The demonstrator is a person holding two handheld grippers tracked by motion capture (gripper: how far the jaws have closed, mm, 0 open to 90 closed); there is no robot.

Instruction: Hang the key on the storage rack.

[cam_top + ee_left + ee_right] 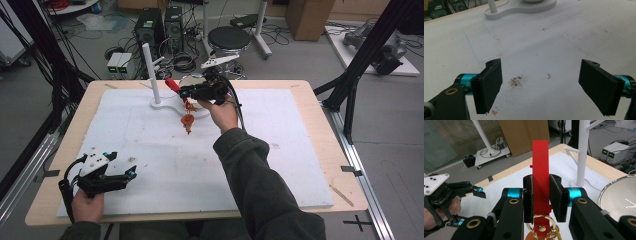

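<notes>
The right gripper (541,195) clamps a stiff red plastic strap (540,165), its gold-ringed orange charm (188,120) dangling loosely, likely light. Near left, the left gripper (549,87) rests with jaws wide apart.

Both claws are black, with cyan collars and brass-ringed pivots. The left claw (131,173) carries a white dotted plate and trailing black cable. The right claw (181,91) is gripped from a dark green sleeve (260,185).

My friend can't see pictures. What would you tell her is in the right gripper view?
Two black tongs squeeze a flat red strap standing straight up, with a gold ring at its bottom end. Behind stand a white post on a white mat, and another hand's open tongs at left.
</notes>
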